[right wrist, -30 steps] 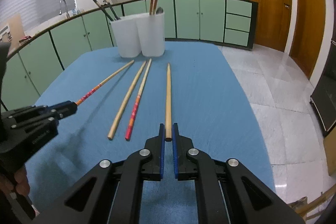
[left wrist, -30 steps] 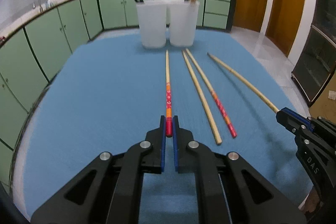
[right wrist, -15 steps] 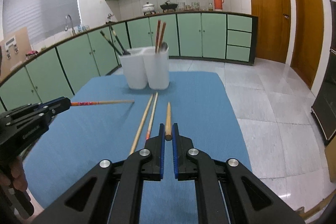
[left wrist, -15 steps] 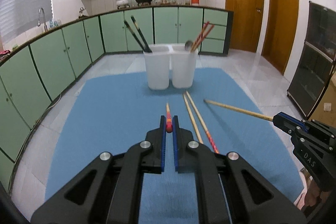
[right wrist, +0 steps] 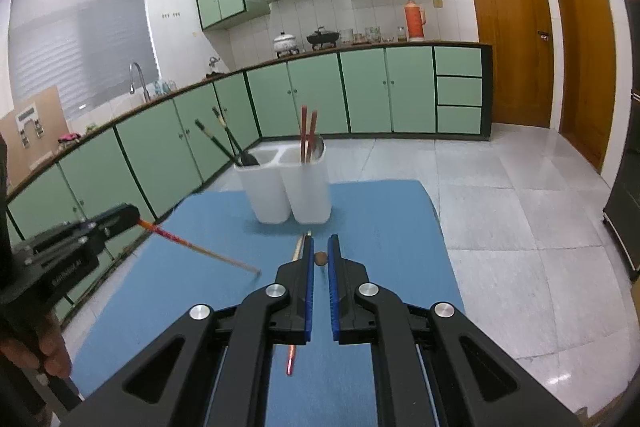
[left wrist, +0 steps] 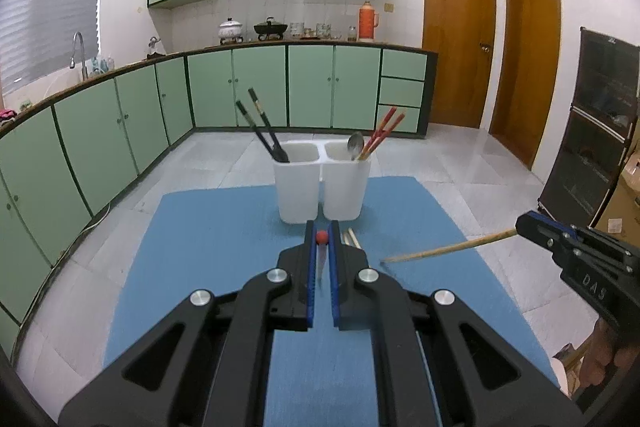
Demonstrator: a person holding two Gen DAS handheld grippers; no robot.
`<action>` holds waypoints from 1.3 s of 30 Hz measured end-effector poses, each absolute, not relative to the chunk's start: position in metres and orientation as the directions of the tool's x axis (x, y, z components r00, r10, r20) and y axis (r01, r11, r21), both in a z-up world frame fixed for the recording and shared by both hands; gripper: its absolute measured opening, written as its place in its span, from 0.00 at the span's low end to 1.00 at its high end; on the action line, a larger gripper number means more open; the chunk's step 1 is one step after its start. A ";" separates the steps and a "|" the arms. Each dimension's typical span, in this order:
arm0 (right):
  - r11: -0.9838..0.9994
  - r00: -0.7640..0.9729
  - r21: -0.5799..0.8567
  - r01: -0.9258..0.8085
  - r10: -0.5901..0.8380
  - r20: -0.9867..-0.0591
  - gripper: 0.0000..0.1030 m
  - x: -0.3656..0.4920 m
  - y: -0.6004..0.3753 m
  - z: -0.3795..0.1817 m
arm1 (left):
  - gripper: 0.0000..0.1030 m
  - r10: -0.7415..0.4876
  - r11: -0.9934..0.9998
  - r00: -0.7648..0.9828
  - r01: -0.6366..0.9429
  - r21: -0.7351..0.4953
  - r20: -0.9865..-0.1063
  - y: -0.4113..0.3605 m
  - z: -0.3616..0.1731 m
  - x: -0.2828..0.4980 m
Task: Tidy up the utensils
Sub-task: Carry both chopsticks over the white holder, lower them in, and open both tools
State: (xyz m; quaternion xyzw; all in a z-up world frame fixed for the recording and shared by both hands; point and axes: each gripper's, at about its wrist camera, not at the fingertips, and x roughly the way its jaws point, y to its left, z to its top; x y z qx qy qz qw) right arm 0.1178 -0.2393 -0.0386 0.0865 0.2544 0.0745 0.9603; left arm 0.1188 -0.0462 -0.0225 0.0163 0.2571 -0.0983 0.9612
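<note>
My left gripper (left wrist: pixel 321 231) is shut on the red end of a red-patterned chopstick (left wrist: pixel 321 237), held above the blue table (left wrist: pixel 200 247). In the right wrist view this chopstick (right wrist: pixel 192 247) slopes down from the left gripper (right wrist: pixel 134 213). My right gripper (right wrist: pixel 320 243) is shut on the end of a plain wooden chopstick (right wrist: pixel 320 259); its shaft (left wrist: pixel 448 249) also juts from the right gripper (left wrist: pixel 522 223) in the left wrist view. A white twin holder (left wrist: pixel 320 187) stands at the table's far end. Two more chopsticks (right wrist: pixel 297 249) lie on the table.
The holder's left cup has black chopsticks (left wrist: pixel 260 131); its right cup has red chopsticks (left wrist: pixel 382 131) and a spoon (left wrist: pixel 355 145). Green cabinets (left wrist: pixel 100 131) curve along the left and back. Tiled floor (right wrist: pixel 520 207) and wooden doors (left wrist: pixel 456 47) lie to the right.
Both grippers have risen from the table, each lifting its chopstick off the blue surface. The two other chopsticks stay where they lay.
</note>
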 end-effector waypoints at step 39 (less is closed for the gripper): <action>0.953 0.944 0.181 -0.242 0.274 -0.185 0.06 0.220 -0.220 0.109 | 0.05 -0.204 0.976 0.966 0.189 -0.107 -0.156 -0.040 0.110 0.187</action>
